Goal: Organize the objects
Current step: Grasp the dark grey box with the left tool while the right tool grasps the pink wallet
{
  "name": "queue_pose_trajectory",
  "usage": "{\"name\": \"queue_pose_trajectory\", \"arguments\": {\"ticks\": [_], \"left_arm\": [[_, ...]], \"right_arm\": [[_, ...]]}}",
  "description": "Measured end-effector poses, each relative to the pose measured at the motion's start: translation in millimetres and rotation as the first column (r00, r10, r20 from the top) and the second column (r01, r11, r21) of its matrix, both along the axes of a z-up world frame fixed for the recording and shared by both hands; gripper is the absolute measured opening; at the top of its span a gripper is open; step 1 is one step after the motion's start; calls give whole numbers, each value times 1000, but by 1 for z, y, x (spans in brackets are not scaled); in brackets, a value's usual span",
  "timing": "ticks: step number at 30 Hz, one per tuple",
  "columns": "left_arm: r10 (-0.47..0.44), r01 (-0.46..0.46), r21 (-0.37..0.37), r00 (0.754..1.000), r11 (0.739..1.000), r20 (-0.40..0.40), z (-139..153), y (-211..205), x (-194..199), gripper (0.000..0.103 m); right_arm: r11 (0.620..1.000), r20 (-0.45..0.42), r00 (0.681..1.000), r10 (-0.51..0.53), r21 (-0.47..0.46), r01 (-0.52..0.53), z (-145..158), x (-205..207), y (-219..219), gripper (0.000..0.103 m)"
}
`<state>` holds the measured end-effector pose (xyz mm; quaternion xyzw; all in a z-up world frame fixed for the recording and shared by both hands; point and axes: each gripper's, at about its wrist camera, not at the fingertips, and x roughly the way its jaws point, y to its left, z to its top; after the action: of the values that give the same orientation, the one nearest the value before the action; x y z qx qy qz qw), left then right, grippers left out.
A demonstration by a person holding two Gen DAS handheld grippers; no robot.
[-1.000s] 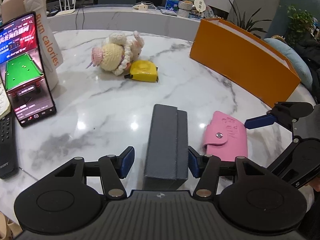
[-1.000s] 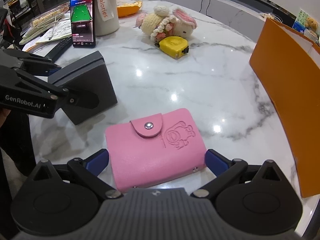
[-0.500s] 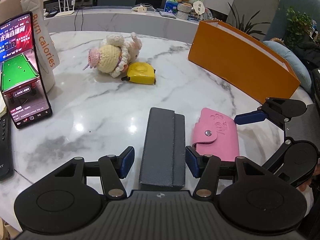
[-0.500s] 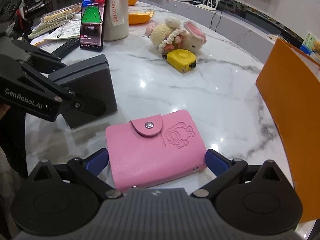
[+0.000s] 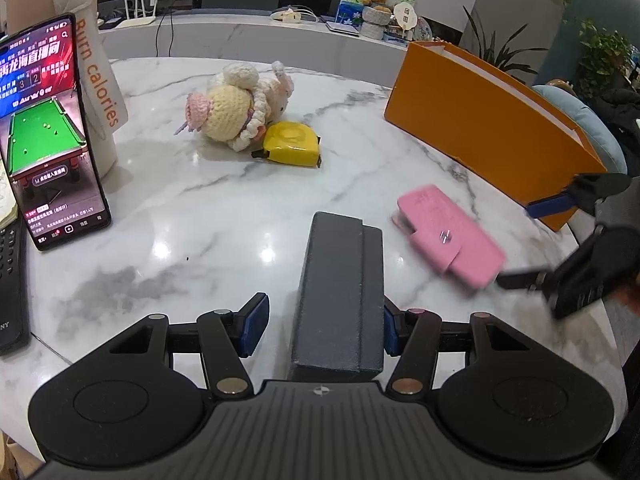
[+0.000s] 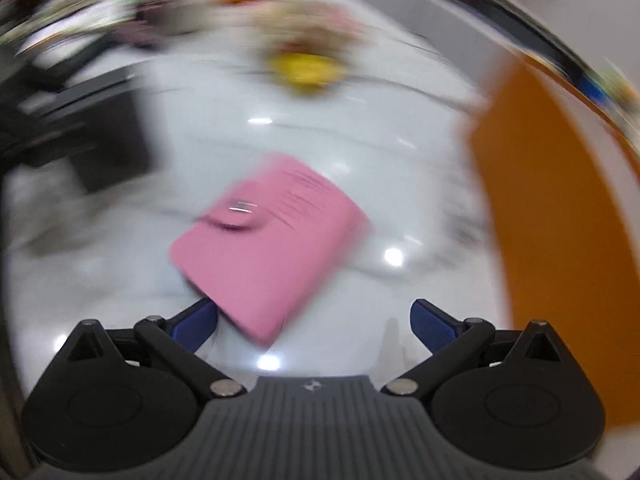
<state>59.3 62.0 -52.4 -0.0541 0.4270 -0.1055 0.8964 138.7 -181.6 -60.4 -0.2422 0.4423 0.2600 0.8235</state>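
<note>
Your left tool (image 5: 322,328) straddles the grey box (image 5: 340,292) without clamping, while your right tool (image 6: 314,320) gapes beside the pink wallet (image 6: 268,248), so both items can go toward the orange bag (image 5: 492,128).

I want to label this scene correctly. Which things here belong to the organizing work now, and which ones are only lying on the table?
In the job:
- grey box, between the open left gripper
- pink card wallet, before the open right gripper
- orange box, probably the container

Lying about:
- crochet doll
- yellow tape measure
- phone
- remote control
- white bottle
</note>
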Motion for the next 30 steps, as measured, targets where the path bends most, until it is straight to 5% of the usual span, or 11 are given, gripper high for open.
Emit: {"name": "queue_pose_trajectory", "arguments": {"ticks": [5,13,20,30], "left_arm": [[-17,17,-8,1000,1000,10,1,-5,2,65],[-9,10,-7,1000,1000,16,0,-6,0,65],[-5,6,-16,1000,1000,28,0,-6,2,65],[-6,6,1,1000,1000,8,-5,-9,6,62]], "right_arm": [[987,-40,999,12,161,-6,11,-11,3,102],[985,78,985,155,66,-160,-2,-10,29,102],[984,5,998,61,168,-61,-7,26,32,102],[986,-53,999,9,164,0,-22,44,36,93]]}}
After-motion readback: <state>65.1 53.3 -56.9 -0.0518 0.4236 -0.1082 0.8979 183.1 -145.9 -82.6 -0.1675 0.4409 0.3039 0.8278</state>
